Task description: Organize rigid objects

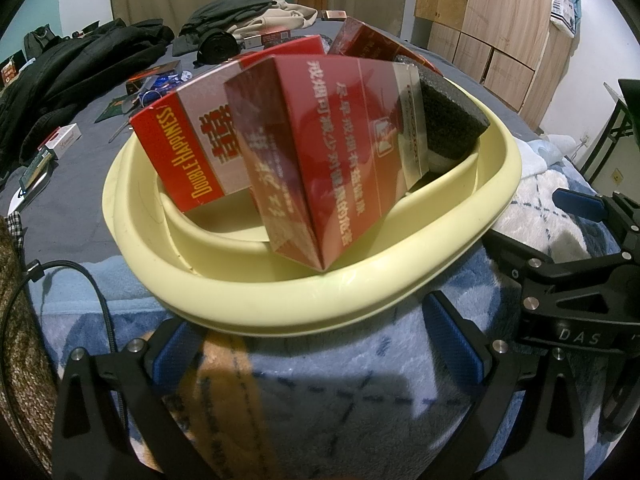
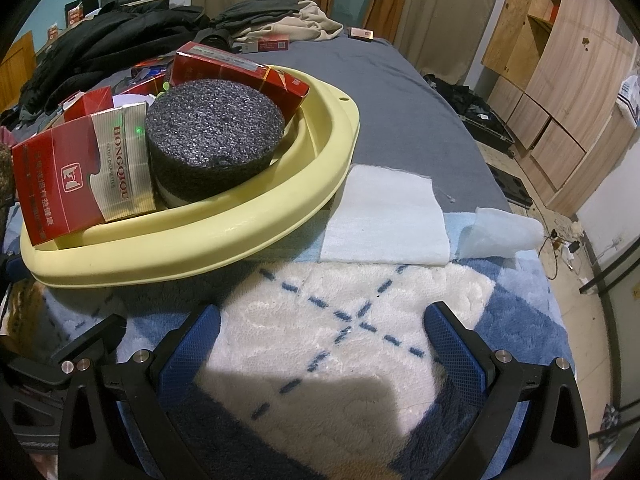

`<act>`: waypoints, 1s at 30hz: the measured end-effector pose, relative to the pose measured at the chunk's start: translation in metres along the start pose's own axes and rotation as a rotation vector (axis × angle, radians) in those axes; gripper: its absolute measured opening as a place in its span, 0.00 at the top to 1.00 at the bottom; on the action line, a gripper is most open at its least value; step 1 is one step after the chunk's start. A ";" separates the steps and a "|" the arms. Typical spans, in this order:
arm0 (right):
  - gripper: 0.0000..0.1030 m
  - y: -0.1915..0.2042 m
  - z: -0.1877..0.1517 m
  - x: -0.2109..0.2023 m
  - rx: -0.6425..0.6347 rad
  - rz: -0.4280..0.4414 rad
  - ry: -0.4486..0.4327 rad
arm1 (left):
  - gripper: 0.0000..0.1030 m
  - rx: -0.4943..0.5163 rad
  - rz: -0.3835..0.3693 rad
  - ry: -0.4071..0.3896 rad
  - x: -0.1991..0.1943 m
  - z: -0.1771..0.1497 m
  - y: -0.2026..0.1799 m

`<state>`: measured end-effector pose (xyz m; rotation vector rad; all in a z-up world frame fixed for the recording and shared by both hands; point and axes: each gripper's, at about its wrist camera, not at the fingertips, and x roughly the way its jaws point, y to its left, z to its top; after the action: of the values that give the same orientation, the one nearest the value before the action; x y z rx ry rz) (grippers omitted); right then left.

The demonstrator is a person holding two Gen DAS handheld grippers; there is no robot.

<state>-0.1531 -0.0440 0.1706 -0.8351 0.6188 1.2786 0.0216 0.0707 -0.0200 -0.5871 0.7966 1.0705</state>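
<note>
Left gripper (image 1: 320, 344): fingers spread wide, holding nothing, poised over the rug (image 1: 340, 384) just short of the basin (image 1: 280, 300). Right gripper (image 2: 320, 344): fingers equally wide, empty, over the rug beside the basin. The basin rests on the rug on the bed (image 2: 400, 92) and serves as the collection point. It holds at least 3 cartons: the Hongqiqu carton (image 2: 80, 176) leans on the near rim, the Double Happiness carton (image 1: 180, 156) tilts behind it, and a foam disc (image 2: 216, 132) sits between cartons. More boxes (image 1: 60, 140) lie farther along the bed, likely awaiting collection.
</note>
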 end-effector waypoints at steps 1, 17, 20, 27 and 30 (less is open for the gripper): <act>0.00 0.000 0.000 0.000 0.002 0.003 0.001 | 0.00 -0.001 -0.001 0.000 0.000 0.000 0.000; 0.00 -0.004 0.001 0.001 0.008 0.011 0.003 | 0.00 0.000 -0.001 0.000 0.000 0.001 0.000; 0.00 -0.004 0.001 0.001 0.009 0.012 0.004 | 0.00 0.000 -0.001 0.000 0.000 0.001 0.000; 0.00 -0.004 0.001 0.001 0.007 0.010 0.003 | 0.00 0.000 -0.001 0.000 0.000 0.001 0.000; 0.00 -0.005 0.001 0.001 0.008 0.011 0.003 | 0.00 0.000 -0.001 0.000 0.000 0.001 0.000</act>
<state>-0.1479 -0.0431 0.1715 -0.8283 0.6313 1.2839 0.0219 0.0712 -0.0197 -0.5876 0.7963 1.0701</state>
